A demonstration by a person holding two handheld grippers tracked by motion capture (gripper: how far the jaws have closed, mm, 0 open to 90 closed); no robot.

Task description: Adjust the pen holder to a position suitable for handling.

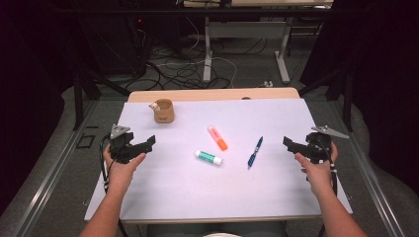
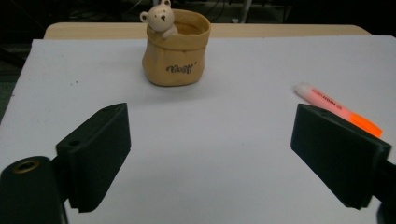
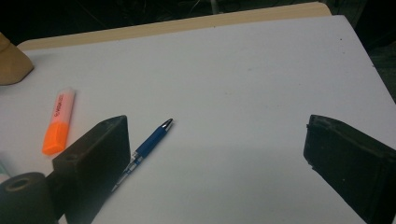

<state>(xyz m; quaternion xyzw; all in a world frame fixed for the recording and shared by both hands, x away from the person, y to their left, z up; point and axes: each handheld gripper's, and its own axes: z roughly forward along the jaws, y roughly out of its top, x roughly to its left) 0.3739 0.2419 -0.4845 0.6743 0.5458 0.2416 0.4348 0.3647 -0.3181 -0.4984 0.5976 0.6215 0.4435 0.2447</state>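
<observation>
The left gripper (image 1: 141,146) hangs over the left part of the white tabletop (image 1: 197,192), jaws spread wide with nothing between them. In the left gripper view its jaws stand far apart above bare white surface (image 2: 210,154). The right gripper (image 1: 291,145) sits over the right edge of the tabletop, also released and empty, its jaws pointing inward toward the middle.

The cup (image 1: 163,110), a tan pouch-shaped holder with a small bear figure on its rim, stands upright near the far left of the tabletop, beyond the left gripper and well apart from it; in the left gripper view the cup (image 2: 176,47) is straight ahead, slightly left of centre.

The highlighter (image 1: 217,138), orange with a pale cap, lies flat near the middle, between the two grippers. In the left gripper view it (image 2: 337,109) lies partly behind the jaw on the right of that view; in the right gripper view it (image 3: 59,122) lies left of the jaw on the left.

The glue stick (image 1: 208,157), white with green ends, lies just nearer the person than the highlighter.

The pen (image 1: 255,152), blue, lies right of the glue stick and is the nearest thing to the right gripper, though apart from it. In the right gripper view the pen (image 3: 148,145) runs beside the jaw on the left, its lower end hidden behind that jaw.
</observation>
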